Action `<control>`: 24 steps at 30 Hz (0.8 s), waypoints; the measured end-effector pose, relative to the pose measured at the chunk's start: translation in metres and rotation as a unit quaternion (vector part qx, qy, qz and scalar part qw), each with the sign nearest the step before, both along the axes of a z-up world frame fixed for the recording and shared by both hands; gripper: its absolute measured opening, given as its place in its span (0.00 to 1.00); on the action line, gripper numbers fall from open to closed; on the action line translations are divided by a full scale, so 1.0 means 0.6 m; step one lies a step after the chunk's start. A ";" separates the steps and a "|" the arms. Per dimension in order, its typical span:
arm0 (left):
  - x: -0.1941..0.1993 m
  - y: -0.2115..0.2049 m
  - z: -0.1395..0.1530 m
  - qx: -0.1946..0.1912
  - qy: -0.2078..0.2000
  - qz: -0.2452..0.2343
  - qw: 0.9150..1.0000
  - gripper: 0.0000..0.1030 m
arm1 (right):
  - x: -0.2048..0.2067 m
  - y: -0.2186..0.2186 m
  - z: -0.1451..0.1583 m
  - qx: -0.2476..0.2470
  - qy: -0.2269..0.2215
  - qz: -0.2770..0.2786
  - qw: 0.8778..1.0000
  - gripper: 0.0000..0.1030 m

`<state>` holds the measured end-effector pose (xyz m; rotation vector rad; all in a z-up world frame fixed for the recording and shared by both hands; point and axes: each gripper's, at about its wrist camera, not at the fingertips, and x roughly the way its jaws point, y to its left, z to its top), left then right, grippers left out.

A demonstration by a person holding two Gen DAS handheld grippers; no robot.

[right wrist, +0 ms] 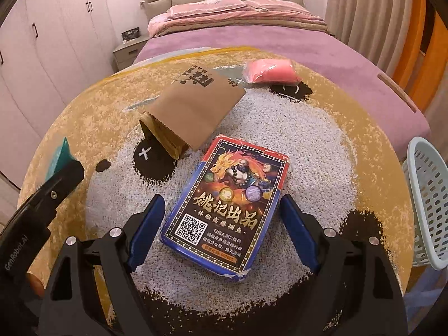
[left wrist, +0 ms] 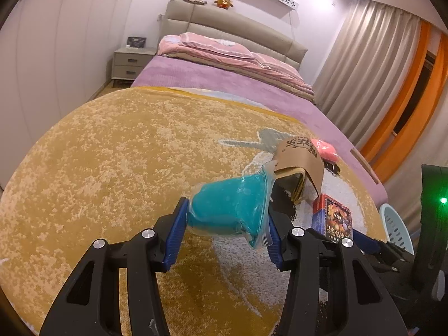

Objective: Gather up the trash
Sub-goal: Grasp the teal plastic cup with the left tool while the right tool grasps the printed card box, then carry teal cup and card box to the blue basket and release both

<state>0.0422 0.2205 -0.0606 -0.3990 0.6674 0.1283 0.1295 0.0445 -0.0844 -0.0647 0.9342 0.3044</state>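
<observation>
Printed in large gold characters across the card box point(right wrist: 224, 210): "姚记出品", with "体验高爆捕鱼" beneath, a QR code at lower left, and smaller lines beside it too fine to read with certainty. Stamped in black on the brown paper bag point(right wrist: 193, 106): large Chinese characters, upside down and not legible. Lettered in white on the left gripper's black body point(right wrist: 16, 252): "GenRobot.AI".

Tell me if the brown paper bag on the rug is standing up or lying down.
Lying down. The paper bag rests on its side on the rug, open mouth facing the camera.
</observation>
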 end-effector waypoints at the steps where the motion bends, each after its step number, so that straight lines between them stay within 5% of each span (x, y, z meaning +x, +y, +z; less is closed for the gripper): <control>1: 0.000 0.000 0.000 0.000 0.000 -0.001 1.000 0.47 | 0.001 -0.003 0.000 0.003 -0.001 -0.001 1.000 0.75; 9: 0.001 -0.001 0.000 0.001 0.001 -0.004 1.000 0.47 | -0.006 -0.024 0.006 0.024 0.000 0.003 1.000 0.63; 24: 0.009 -0.113 0.052 0.050 -0.011 -0.078 0.996 0.47 | -0.005 -0.160 0.088 0.079 -0.027 -0.029 0.996 0.61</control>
